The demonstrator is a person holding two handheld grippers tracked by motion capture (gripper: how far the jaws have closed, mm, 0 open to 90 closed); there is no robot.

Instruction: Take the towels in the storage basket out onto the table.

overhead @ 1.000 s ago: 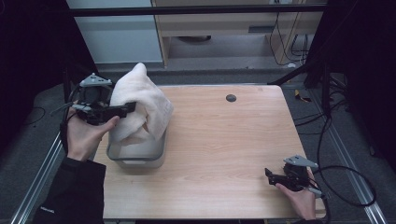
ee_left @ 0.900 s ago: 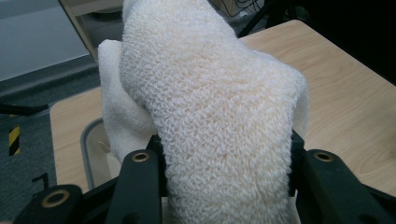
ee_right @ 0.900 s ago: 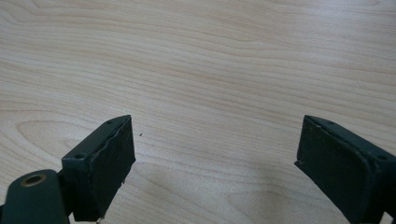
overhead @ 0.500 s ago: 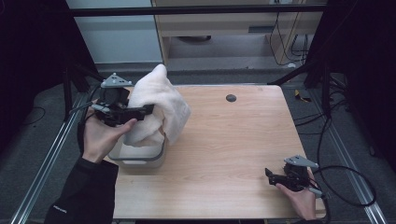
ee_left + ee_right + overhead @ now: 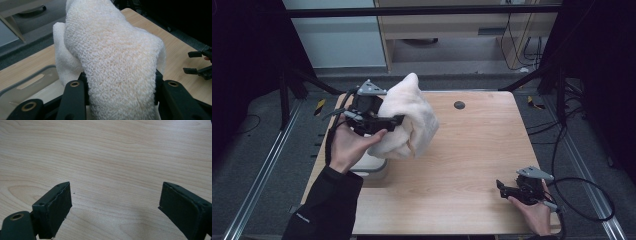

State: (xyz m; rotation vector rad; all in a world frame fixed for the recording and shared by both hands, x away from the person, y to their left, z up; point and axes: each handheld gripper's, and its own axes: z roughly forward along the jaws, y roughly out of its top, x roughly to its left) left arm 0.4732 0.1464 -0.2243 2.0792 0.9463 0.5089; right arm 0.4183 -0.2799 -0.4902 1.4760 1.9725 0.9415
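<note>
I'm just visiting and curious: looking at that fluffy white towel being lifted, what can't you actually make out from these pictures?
- Grey bin, high view: the towel and the left hand cover most of it, so its contents stay unseen.
- Left gripper, left gripper view: towel hides the inner faces of the jaws.
- Towel, left gripper view: top and bottom cut off by the frame edges.
- Dark round spot on the table, high view: too small to identify.

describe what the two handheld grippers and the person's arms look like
Both the left gripper and the right gripper are black, each with two flat, blocky black jaws and brass-coloured rivets at the joints. A grey three-cornered plate sits on top of each. A black cable loops away from the right one. The left arm wears a black sleeve with a small pale marking.
</note>
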